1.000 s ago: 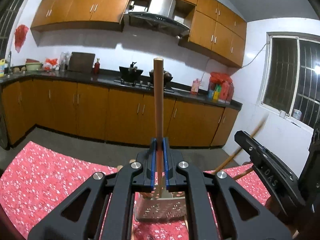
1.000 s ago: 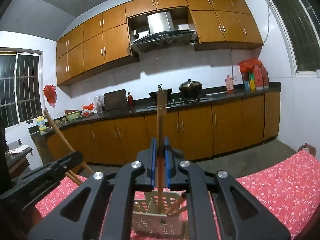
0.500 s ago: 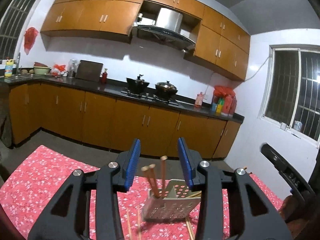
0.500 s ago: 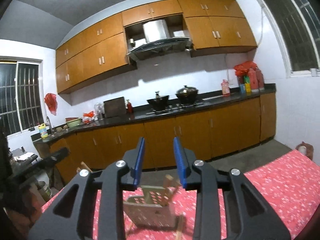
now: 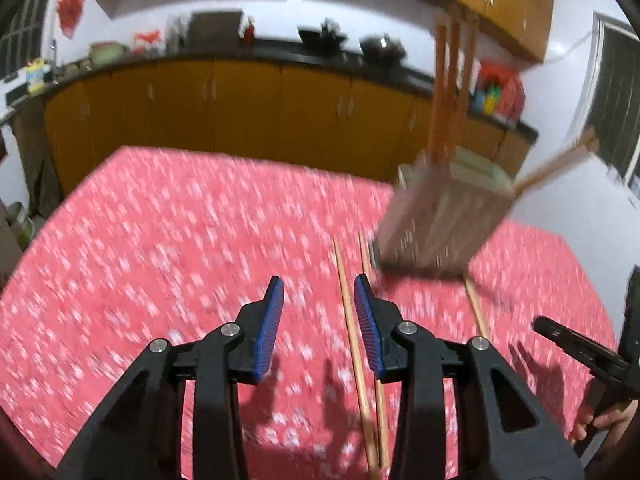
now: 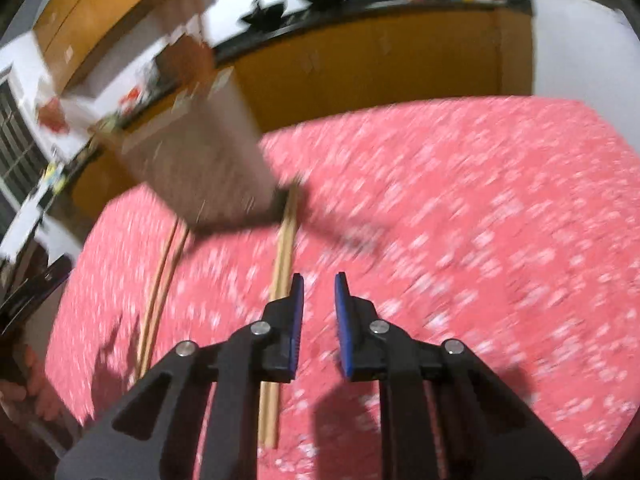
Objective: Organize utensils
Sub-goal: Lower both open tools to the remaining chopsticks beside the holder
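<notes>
A: Which step?
B: Both tools hang spread and empty, left tool (image 5: 319, 320) over two chopsticks (image 5: 354, 344), right tool (image 6: 319, 312) beside another pair (image 6: 280, 280). I judge pickup comes next.
A: Farther?
B: One holder (image 5: 436, 224) mid-surface (image 5: 160, 240), roughly five sticks inside.

A pale perforated plastic utensil holder (image 5: 442, 216) stands in the right middle of the left wrist view, blurred, with several wooden chopsticks (image 5: 450, 92) rising from it and one leaning out right. Loose light wooden chopsticks (image 5: 354, 344) lie flat below it, running toward the bottom edge.
</notes>
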